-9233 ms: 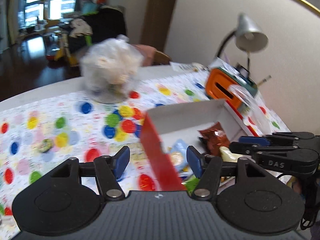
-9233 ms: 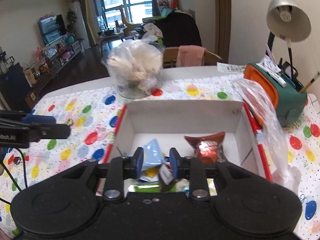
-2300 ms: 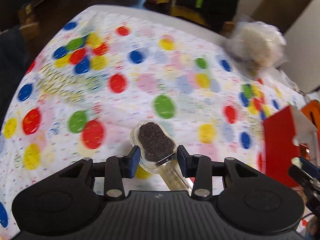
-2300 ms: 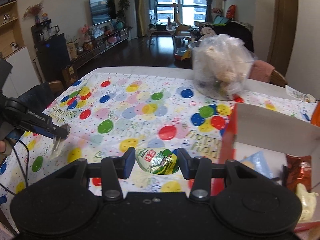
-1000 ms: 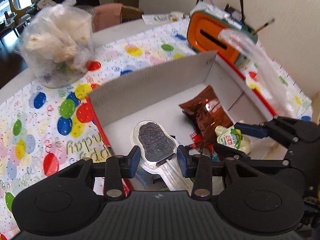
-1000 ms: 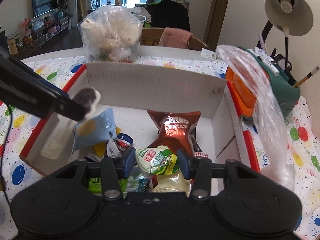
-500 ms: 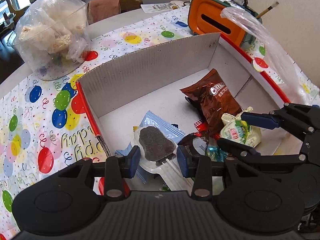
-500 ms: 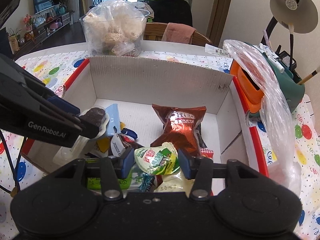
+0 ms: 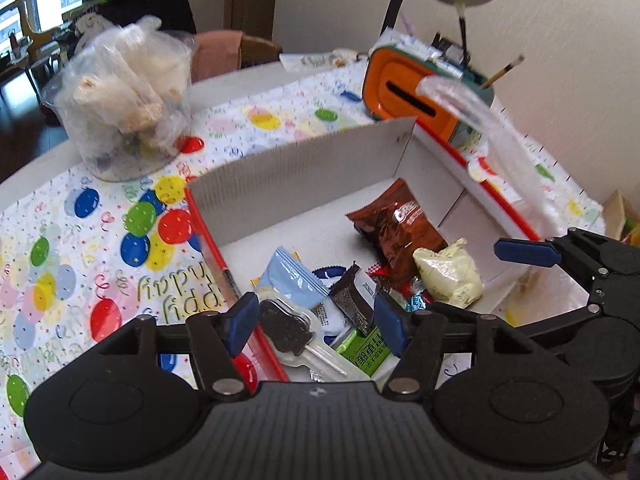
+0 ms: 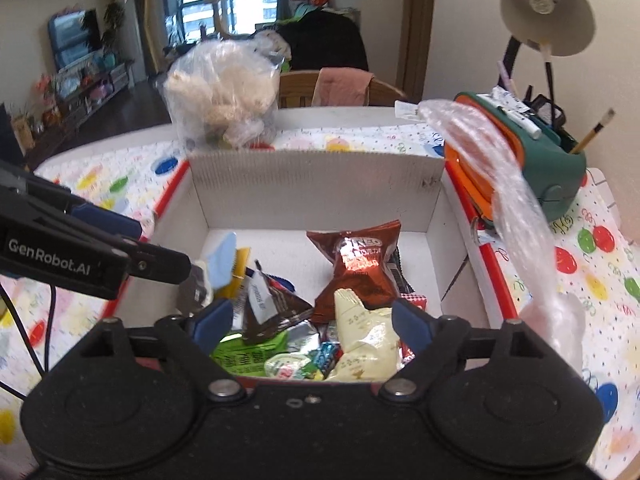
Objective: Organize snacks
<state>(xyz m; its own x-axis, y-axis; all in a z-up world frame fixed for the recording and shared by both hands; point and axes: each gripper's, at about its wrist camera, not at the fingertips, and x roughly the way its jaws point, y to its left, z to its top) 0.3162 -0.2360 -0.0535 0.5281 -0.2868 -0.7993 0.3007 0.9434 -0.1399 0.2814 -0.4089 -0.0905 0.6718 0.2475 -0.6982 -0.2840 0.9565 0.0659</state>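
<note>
A white cardboard box (image 9: 304, 172) with red outer sides holds several snacks: a brown Oreo pack (image 9: 396, 228), a cream packet (image 9: 448, 276) and a light blue packet (image 9: 292, 276). My left gripper (image 9: 316, 326) hovers over the box's near left corner, jaws opening. A dark cookie pop (image 9: 286, 328) in clear wrap lies between them, and the pads do not press it. My right gripper (image 10: 312, 322) is over the pile, jaws opening wide and empty. A green-and-white jelly cup (image 10: 286, 364) lies just below it, beside the cream packet (image 10: 364, 340).
A clear tub of bagged snacks (image 9: 124, 100) stands behind the box on the balloon tablecloth (image 9: 100, 240). An orange and green pen holder (image 10: 552, 168), a desk lamp (image 10: 544, 12) and a draped clear plastic bag (image 10: 512, 208) crowd the right side. The chair (image 10: 344, 84) is behind the table.
Both grippers' jaws have spread apart. The cookie pop has left the left gripper's grip and lies in the box. The jelly cup has dropped from the right gripper onto the pile.
</note>
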